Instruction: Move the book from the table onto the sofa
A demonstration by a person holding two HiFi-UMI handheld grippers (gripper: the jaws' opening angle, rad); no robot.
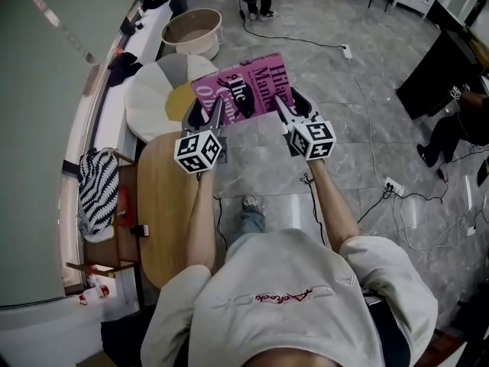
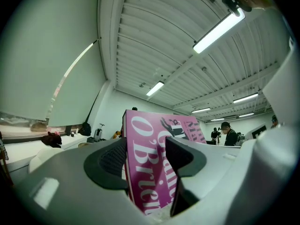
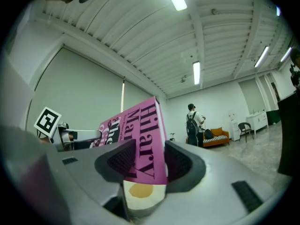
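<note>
Two edges of pink book [image 1: 246,81] pinched: left gripper [image 1: 208,113] clamps one, right gripper [image 1: 295,107] the other; we hold it above grey floor [image 1: 367,128].

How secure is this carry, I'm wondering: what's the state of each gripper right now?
Left gripper: closed on the pink book, at its near left edge.
Right gripper: closed on the same book, at its near right edge.
</note>
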